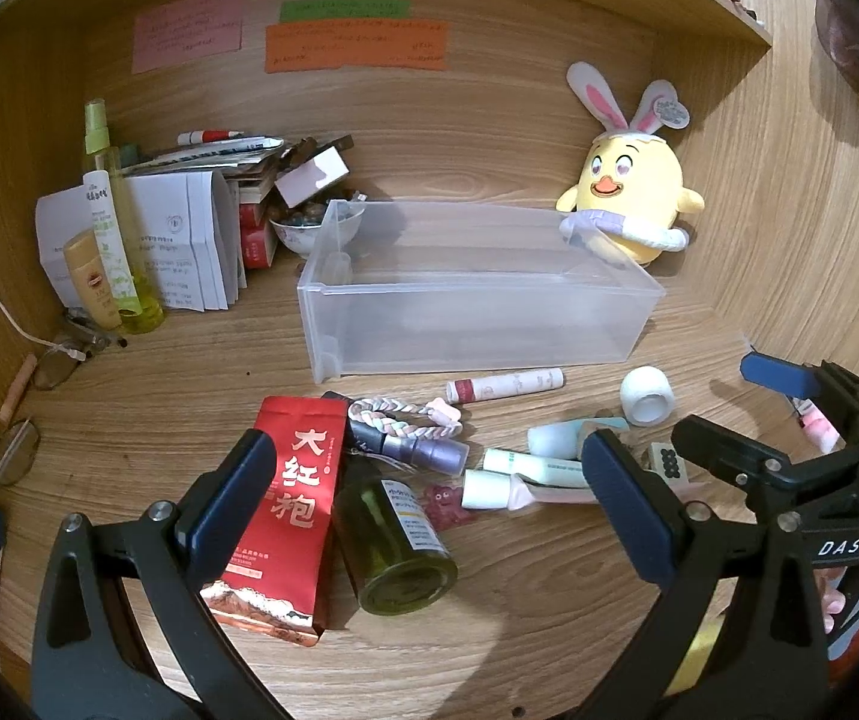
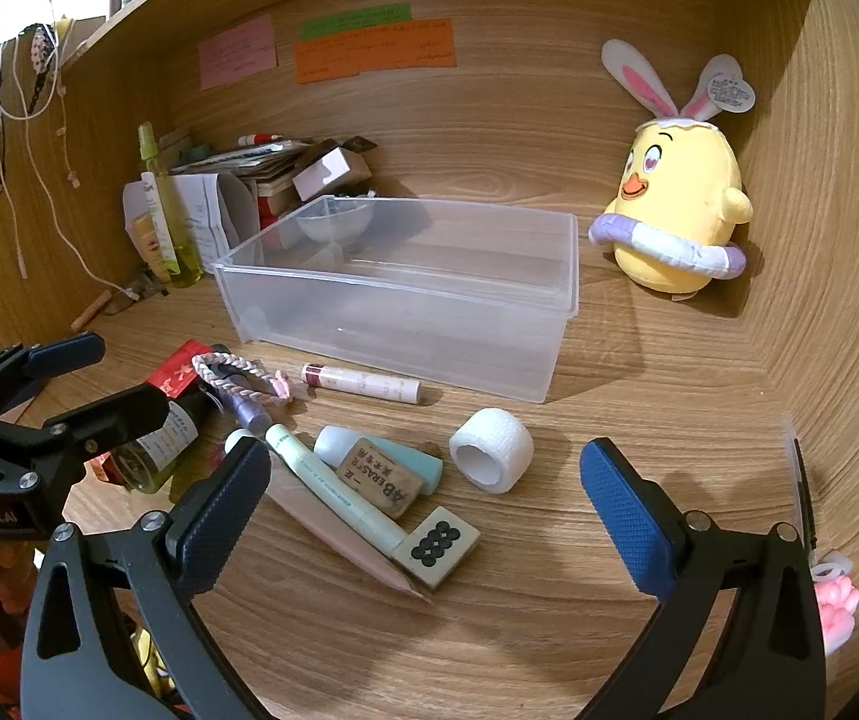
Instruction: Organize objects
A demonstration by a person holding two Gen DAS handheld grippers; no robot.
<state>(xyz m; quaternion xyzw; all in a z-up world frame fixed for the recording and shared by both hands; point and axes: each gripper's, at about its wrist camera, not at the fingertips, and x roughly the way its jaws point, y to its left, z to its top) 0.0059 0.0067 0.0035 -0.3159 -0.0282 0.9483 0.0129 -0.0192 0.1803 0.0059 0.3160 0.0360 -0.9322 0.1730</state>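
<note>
Both grippers hang above the wooden counter (image 2: 639, 372) with fingers spread wide and nothing between them: the left gripper (image 1: 429, 504) over a red tea packet (image 1: 285, 516) and a green glass bottle (image 1: 393, 540) lying on its side, the right gripper (image 2: 423, 510) over a mahjong tile (image 2: 436, 543), an eraser (image 2: 378, 477) and a white tape roll (image 2: 492, 450). Behind this clutter stands a clear plastic bin (image 2: 405, 294), with a lip balm tube (image 2: 363, 383) lying just in front of it and a yellow plush chick (image 2: 678, 204) to its right.
</note>
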